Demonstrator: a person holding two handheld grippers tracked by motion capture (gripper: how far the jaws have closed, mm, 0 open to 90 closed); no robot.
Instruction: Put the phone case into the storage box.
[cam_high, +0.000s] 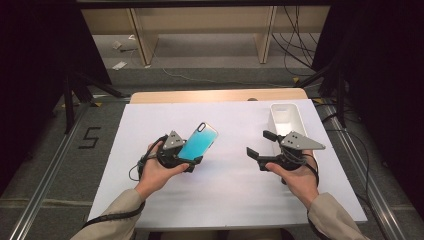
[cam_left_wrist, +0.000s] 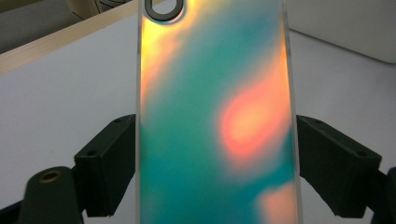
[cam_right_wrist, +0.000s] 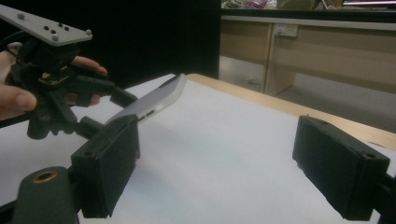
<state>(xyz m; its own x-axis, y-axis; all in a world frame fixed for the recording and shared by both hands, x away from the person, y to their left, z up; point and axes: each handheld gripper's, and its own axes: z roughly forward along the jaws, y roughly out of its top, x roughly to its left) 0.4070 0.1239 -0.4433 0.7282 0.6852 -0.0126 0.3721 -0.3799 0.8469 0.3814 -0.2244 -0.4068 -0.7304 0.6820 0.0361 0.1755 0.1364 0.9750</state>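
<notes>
An iridescent teal and orange phone case (cam_high: 198, 141) is held above the white sheet, its camera cutout end pointing away and up. My left gripper (cam_high: 185, 161) is shut on the case's near end; in the left gripper view the case (cam_left_wrist: 215, 116) sits pinched between both black jaws. In the right gripper view the case (cam_right_wrist: 152, 102) shows edge-on, tilted upward. My right gripper (cam_high: 260, 144) hovers open at the right of the sheet with nothing between its jaws, next to a white box.
A white rectangular box (cam_high: 286, 121), open on top, stands at the back right of the white sheet (cam_high: 220, 190). The wooden table edge (cam_high: 215, 96) runs along the far side. Beyond are floor cables and wooden furniture legs.
</notes>
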